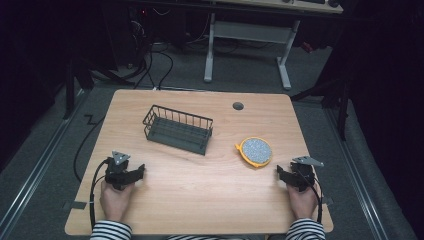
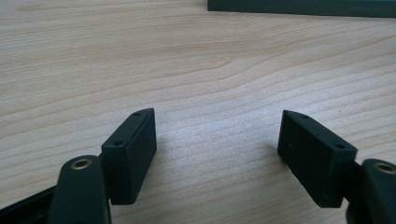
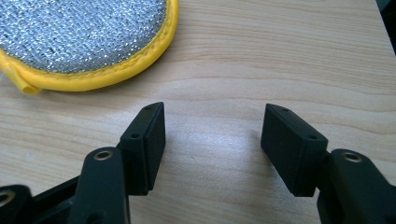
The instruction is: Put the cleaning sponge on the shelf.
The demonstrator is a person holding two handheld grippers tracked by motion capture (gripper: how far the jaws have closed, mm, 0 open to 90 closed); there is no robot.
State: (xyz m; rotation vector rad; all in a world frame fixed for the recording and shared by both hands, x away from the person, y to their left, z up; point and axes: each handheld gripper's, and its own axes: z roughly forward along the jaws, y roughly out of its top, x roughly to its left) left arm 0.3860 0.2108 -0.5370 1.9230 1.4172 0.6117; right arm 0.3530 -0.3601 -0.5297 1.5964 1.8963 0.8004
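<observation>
Yellow-rimmed scrubber lies untouched on the counter, beside the empty wire basket; left gripper and right gripper rest with fingers wide, nothing apparently begun.

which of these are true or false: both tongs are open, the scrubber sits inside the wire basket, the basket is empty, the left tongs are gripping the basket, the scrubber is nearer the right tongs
1. Both tongs are open. True: the left tongs and the right tongs each have their jaws spread over bare wood.
2. The scrubber sits inside the wire basket. False: the round yellow-rimmed scrubber lies on the table, apart from the basket.
3. The basket is empty. True: nothing shows inside it.
4. The left tongs are gripping the basket. False: they hold nothing and rest short of it.
5. The scrubber is nearer the right tongs. True.
</observation>
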